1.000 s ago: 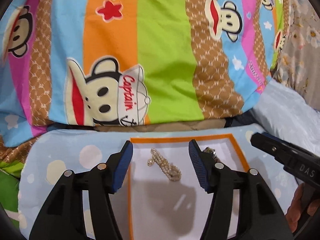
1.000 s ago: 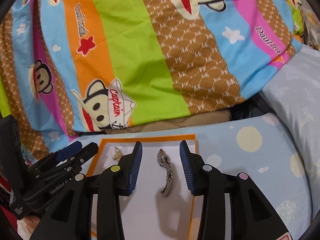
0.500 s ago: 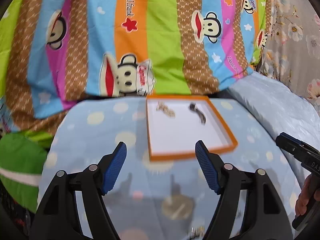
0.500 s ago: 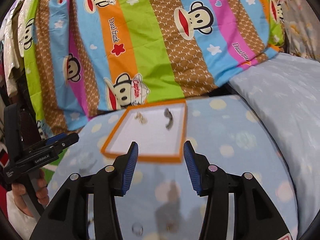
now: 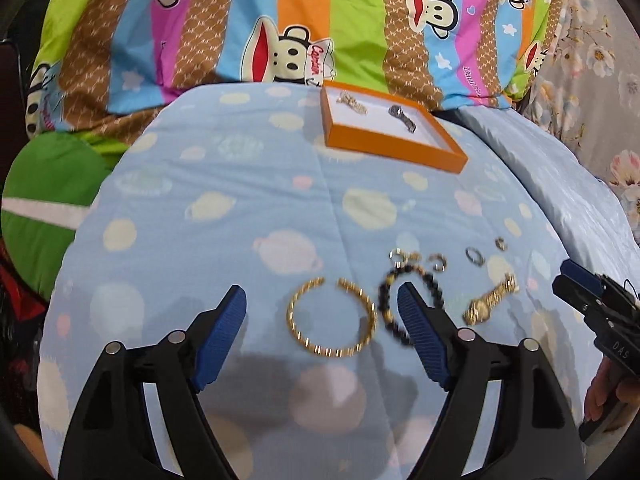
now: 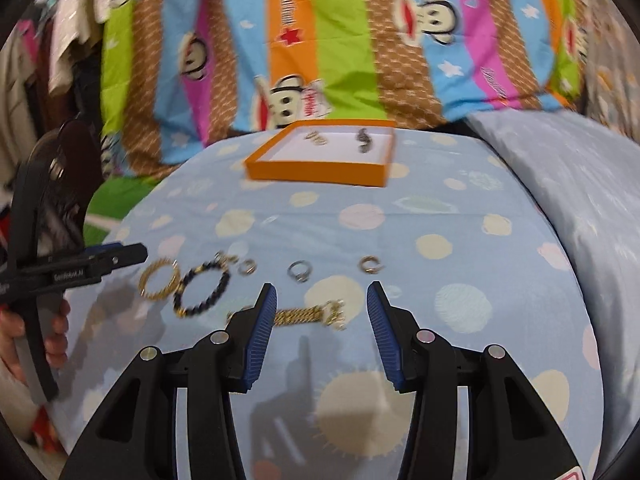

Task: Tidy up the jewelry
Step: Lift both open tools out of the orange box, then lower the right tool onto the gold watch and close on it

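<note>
Now that you have pulled both wide-open, empty tools, left tool [image 5: 322, 330] and right tool [image 6: 320, 324], back from the orange tray [image 5: 390, 146], gold bangle [image 5: 332, 316] and gold watch [image 6: 308, 314] await pickup on the bed.

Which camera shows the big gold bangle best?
The left wrist view: the gold bangle lies large and sharp, whole, between the left gripper's open fingers. In the right wrist view the bangle is small and blurry at the far left, beside the black bead bracelet.

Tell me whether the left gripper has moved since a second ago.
Yes. The left gripper pulled back from the orange tray, now over the gold bangle.
</note>
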Motion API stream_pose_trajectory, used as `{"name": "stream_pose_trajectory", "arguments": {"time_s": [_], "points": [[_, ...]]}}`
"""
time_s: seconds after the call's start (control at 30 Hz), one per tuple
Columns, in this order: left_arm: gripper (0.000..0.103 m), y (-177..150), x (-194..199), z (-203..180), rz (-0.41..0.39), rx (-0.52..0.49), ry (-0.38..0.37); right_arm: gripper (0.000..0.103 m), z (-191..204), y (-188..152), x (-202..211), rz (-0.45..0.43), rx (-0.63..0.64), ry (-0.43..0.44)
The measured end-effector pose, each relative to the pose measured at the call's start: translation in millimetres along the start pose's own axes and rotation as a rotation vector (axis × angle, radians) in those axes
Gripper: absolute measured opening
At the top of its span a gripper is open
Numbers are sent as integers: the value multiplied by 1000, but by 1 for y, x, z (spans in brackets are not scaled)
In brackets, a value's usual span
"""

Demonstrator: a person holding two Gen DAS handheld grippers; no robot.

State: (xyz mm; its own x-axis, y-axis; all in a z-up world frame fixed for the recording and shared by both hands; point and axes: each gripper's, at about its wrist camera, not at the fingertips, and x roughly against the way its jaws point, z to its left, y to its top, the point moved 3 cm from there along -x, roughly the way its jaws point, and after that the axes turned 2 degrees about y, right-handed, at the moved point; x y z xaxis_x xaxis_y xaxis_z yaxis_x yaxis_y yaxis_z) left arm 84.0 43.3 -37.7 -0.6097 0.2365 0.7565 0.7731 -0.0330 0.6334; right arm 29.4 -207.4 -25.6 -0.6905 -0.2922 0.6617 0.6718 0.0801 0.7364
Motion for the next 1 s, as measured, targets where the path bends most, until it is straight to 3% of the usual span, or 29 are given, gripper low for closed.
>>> {"name": "stream_pose_trajectory", "arguments": {"time_s": [0.2, 0.47, 0.53, 0.67, 1.0], "points": [[76, -25, -2, 2, 46, 11, 0, 46, 21, -2, -30, 88, 277, 112], [76, -34, -6, 2, 62, 18, 5, 45, 34, -4, -73, 207, 446, 244], [76, -33, -7, 2, 63, 14, 9, 41, 33, -1, -77, 223, 413, 271], [76, -34, -7, 3, 64, 22, 6, 22, 31, -2, -74, 239, 329, 242], [81, -27, -16, 2, 50, 29, 14, 21, 18, -22, -50, 200, -75, 124]]}}
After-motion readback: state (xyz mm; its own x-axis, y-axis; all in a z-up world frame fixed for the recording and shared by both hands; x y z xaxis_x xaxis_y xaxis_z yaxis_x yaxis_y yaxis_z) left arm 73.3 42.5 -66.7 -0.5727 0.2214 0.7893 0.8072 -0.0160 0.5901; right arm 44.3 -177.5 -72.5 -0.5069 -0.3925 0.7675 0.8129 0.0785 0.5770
